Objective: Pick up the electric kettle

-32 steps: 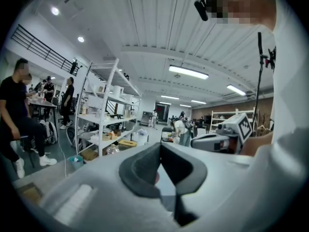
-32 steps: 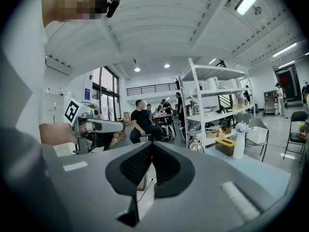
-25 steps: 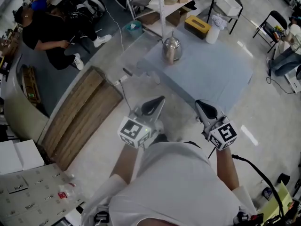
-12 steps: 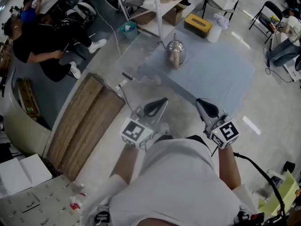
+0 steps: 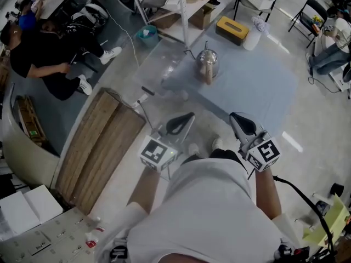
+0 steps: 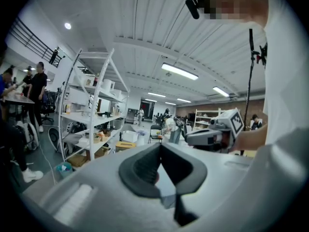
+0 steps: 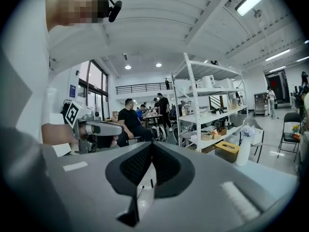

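In the head view, the electric kettle (image 5: 207,63) stood upright on the far-left part of the grey-blue worktop (image 5: 258,92), its long axis vertical and its handle turned toward the near side. It lay well ahead of both grippers and roughly between their lines. The left gripper (image 5: 181,123) looked slightly the nearer, with the right gripper (image 5: 242,124) a little farther off to the right. Both pairs of jaws pointed toward the worktop, and neither touched anything.

A yellow box (image 5: 231,29) and a white bottle (image 5: 249,39) sat on the far edge of the worktop, behind the kettle and apart from it. A shelving rack (image 5: 184,7) rose beyond. On the floor to the left lay a wooden board (image 5: 98,141), with a cable (image 5: 143,96) near the worktop's near-left corner. The straight path to the kettle looked unobstructed.

In the left gripper view, the left gripper (image 6: 161,151) had its jaws pressed together with nothing between them. The right gripper (image 6: 215,133) showed beside it, but I could not pick out the kettle with certainty.

In the right gripper view, the right gripper (image 7: 151,149) was likewise closed on nothing. The yellow box (image 7: 227,147) and white bottle (image 7: 243,150) showed to the right, and the kettle did not show.
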{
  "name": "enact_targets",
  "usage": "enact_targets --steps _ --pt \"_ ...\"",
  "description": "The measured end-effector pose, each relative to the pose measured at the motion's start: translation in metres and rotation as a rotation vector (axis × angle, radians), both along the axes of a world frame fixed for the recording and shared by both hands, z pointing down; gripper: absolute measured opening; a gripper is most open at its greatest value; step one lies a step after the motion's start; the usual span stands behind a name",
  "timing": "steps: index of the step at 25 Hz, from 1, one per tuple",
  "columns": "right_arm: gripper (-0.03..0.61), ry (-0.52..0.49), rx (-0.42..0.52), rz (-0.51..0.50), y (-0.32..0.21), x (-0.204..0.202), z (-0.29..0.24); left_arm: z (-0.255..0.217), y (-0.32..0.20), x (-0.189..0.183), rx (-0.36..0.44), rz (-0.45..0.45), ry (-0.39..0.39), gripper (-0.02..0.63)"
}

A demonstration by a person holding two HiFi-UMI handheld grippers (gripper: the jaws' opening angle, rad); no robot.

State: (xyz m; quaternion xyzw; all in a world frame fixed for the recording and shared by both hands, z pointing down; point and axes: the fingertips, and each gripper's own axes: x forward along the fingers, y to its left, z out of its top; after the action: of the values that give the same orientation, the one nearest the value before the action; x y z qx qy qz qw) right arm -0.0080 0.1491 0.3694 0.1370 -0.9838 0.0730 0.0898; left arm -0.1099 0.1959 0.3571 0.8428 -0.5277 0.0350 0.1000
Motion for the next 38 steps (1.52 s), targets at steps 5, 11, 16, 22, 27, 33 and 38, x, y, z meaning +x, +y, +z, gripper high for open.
enact_targets --steps 5,11,16,22,27,33,38 --pt "0.005 0.001 -0.01 -0.013 -0.016 -0.006 0.004 0.003 -0.012 -0.004 0.015 -0.008 0.011 0.003" --pt "0.005 -0.005 -0.02 -0.065 -0.047 -0.017 0.006 0.003 -0.038 -0.013 0.015 -0.063 0.007 0.003" --pt "0.005 -0.018 -0.02 -0.109 -0.084 -0.026 0.006 0.006 -0.067 -0.016 -0.002 -0.101 0.004 0.003" --pt "0.005 -0.027 -0.036 -0.152 -0.126 -0.031 0.011 0.01 -0.101 -0.015 -0.009 -0.136 0.007 0.003" --pt "0.005 -0.02 -0.061 -0.19 -0.154 -0.033 0.022 0.013 -0.126 -0.015 0.002 -0.154 0.007 0.003" --pt "0.005 -0.011 -0.092 -0.245 -0.18 -0.034 0.041 0.028 -0.147 -0.021 -0.025 -0.235 -0.007 0.003" --pt "0.005 0.003 -0.12 -0.286 -0.197 -0.041 0.058 0.032 -0.157 -0.026 -0.053 -0.286 -0.002 0.003"
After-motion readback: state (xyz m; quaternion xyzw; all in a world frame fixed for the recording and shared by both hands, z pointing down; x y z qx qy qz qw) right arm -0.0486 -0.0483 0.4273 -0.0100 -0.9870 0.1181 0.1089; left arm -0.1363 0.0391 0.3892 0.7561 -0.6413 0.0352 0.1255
